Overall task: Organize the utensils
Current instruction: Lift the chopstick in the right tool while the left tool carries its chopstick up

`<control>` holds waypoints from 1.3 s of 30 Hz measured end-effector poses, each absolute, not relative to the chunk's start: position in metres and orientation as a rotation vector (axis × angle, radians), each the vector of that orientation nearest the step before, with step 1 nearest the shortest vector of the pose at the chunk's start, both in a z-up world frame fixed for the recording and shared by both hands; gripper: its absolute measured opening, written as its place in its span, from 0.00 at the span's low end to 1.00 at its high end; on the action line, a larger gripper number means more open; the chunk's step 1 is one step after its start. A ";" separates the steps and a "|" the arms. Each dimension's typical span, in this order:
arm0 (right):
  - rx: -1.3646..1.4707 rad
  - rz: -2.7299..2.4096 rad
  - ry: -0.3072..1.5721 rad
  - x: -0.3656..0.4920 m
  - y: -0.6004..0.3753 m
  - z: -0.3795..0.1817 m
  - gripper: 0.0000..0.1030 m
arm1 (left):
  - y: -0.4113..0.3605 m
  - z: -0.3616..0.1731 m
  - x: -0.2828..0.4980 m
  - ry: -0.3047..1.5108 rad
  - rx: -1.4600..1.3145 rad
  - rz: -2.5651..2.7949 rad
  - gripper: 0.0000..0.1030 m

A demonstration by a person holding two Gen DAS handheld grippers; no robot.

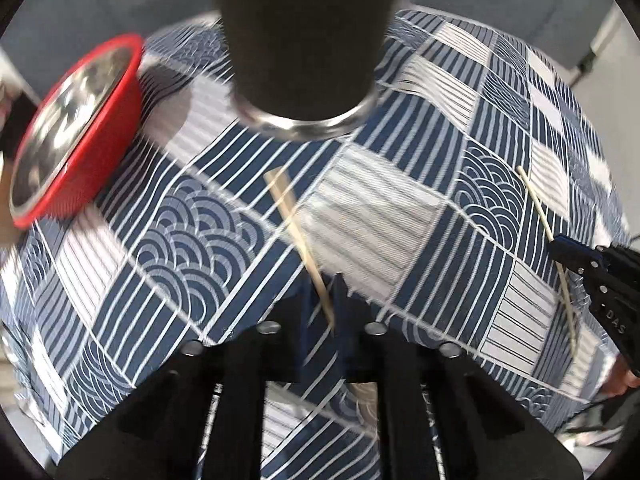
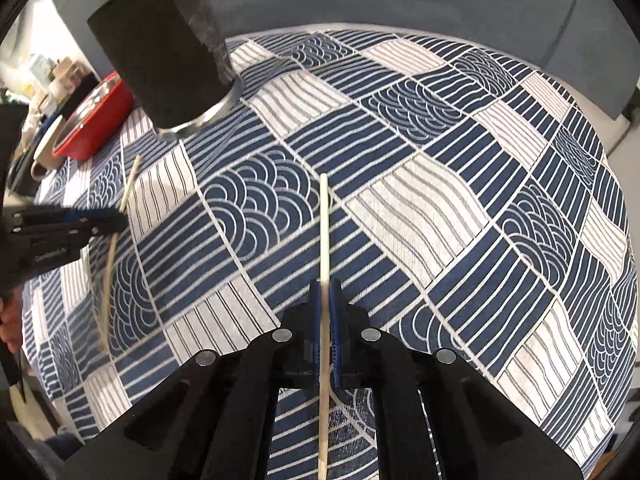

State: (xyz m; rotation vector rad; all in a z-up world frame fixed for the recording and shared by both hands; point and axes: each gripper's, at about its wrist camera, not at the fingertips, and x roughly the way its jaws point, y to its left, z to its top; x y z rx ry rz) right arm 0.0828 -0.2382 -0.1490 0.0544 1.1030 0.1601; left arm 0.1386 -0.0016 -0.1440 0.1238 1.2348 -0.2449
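Each gripper holds one wooden chopstick above the blue-and-white patterned tablecloth (image 2: pixel 420 184). My left gripper (image 1: pixel 326 300) is shut on a chopstick (image 1: pixel 296 232) that points toward the tall black utensil holder (image 1: pixel 304 40) straight ahead. My right gripper (image 2: pixel 326 308) is shut on the other chopstick (image 2: pixel 324 232), which points forward; the holder (image 2: pixel 160 52) stands to its upper left with chopstick ends at its rim. The left gripper (image 2: pixel 116 218) with its chopstick (image 2: pixel 110 256) shows at the left of the right wrist view. The right gripper (image 1: pixel 560 246) with its chopstick (image 1: pixel 540 216) shows at the right of the left wrist view.
A red bowl with a shiny metal inside (image 1: pixel 76 128) sits left of the holder, also in the right wrist view (image 2: pixel 96 120). A beige cup (image 2: pixel 44 156) stands beside it. A grey wall lies beyond the table's far edge.
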 end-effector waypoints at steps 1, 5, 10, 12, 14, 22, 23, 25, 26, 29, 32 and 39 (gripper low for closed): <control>0.062 0.160 1.099 0.084 -0.239 -0.147 0.04 | 0.007 -0.144 0.139 1.251 0.084 -0.248 0.05; 0.127 0.153 1.076 0.089 -0.249 -0.138 0.04 | 0.032 -0.141 0.135 1.270 0.025 -0.256 0.05; 0.186 0.137 1.046 0.098 -0.258 -0.127 0.04 | 0.058 -0.134 0.137 1.263 -0.059 -0.238 0.05; 0.203 0.144 1.021 0.102 -0.260 -0.118 0.04 | 0.070 -0.122 0.140 1.238 -0.069 -0.226 0.05; 0.214 0.157 0.985 0.107 -0.258 -0.105 0.04 | 0.076 -0.111 0.144 1.205 -0.092 -0.215 0.05; 0.216 0.213 0.816 0.132 -0.245 -0.042 0.04 | 0.090 -0.042 0.162 1.037 -0.134 -0.204 0.05; 0.216 0.218 0.800 0.135 -0.243 -0.035 0.04 | 0.092 -0.035 0.164 1.022 -0.133 -0.206 0.05; 0.215 0.232 0.762 0.142 -0.237 -0.019 0.04 | 0.091 -0.019 0.170 0.988 -0.125 -0.215 0.05; 0.213 0.242 0.743 0.145 -0.234 -0.011 0.04 | 0.089 -0.010 0.173 0.966 -0.110 -0.212 0.05; 0.197 0.261 0.699 0.153 -0.227 0.005 0.04 | 0.082 0.008 0.184 0.933 -0.067 -0.193 0.05; 0.170 0.278 0.662 0.165 -0.216 0.022 0.04 | 0.077 0.026 0.195 0.896 -0.051 -0.193 0.05; 0.183 0.321 0.595 0.189 -0.199 0.051 0.04 | 0.062 0.066 0.224 0.812 -0.111 -0.263 0.05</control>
